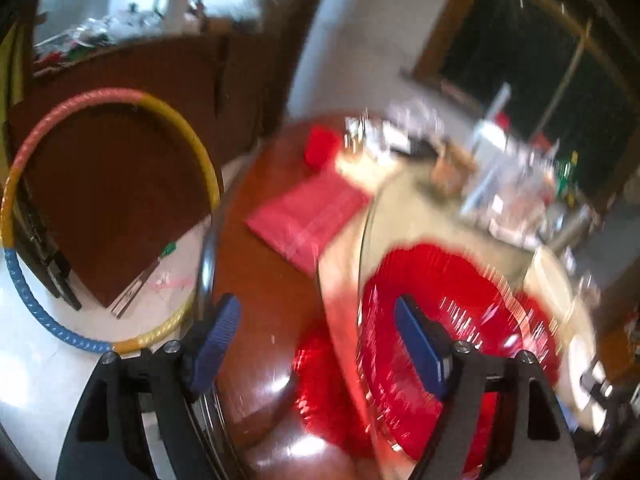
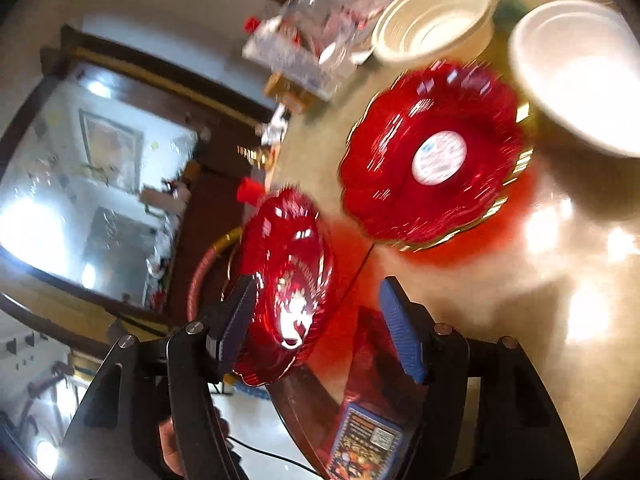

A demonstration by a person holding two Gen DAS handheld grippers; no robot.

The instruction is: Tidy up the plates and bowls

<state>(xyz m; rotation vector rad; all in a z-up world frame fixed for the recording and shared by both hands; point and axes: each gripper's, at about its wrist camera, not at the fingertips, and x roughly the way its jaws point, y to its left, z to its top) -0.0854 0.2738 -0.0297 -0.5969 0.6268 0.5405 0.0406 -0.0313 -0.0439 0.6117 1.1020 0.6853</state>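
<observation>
A: What's on the left?

B: The left gripper (image 1: 316, 344) has its jaws wide and empty over the table (image 1: 260, 280). A red plate (image 1: 460, 320) lies just right of it.

A: And the right?

B: The right gripper (image 2: 320, 328) is also spread, pads touching nothing. A second red plate (image 2: 286, 280) is by its left finger, another plate (image 2: 432, 152) further on, and white bowls (image 2: 436, 20) beyond.

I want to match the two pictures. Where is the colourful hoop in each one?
Left wrist view: the hoop fills the left side, standing on the white floor.
Right wrist view: only a small arc shows left of centre, behind a red plate.
Shared landmark: the beige tabletop.
</observation>
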